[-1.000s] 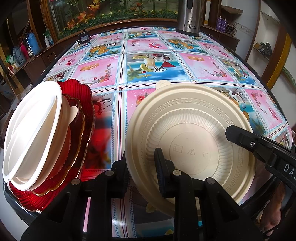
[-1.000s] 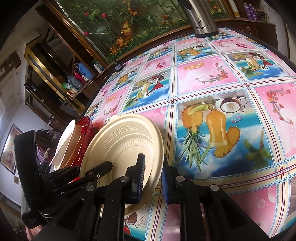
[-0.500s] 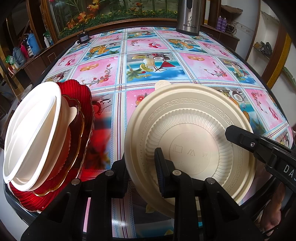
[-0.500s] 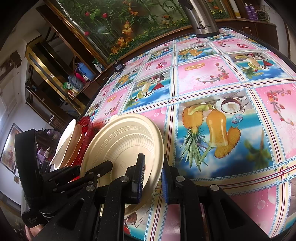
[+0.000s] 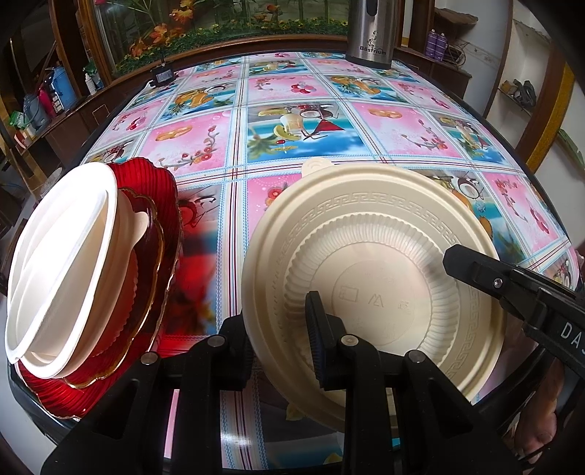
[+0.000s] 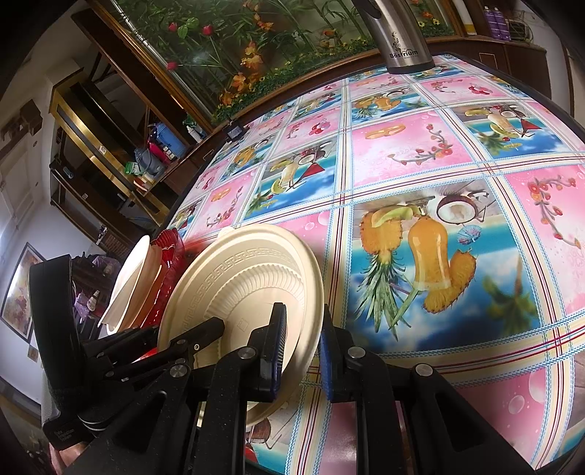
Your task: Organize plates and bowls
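Observation:
A cream plastic plate (image 5: 384,263) with a key-pattern rim is held tilted above the table's near edge. My left gripper (image 5: 278,343) is shut on its near left rim. My right gripper (image 6: 299,350) is shut on its right rim; the plate also shows in the right wrist view (image 6: 248,285). To the left a stack stands on the table: a red ribbed glass plate (image 5: 164,204) under a smaller gold-rimmed red plate (image 5: 150,263), with white bowls (image 5: 62,263) on top. The stack shows in the right wrist view (image 6: 146,266) too.
The table has a bright fruit-print cloth (image 5: 292,124). A steel flask (image 5: 371,33) stands at the far edge. A small black device (image 5: 162,75) lies at the far left. Wooden shelves with bottles (image 5: 51,98) stand beyond the left side.

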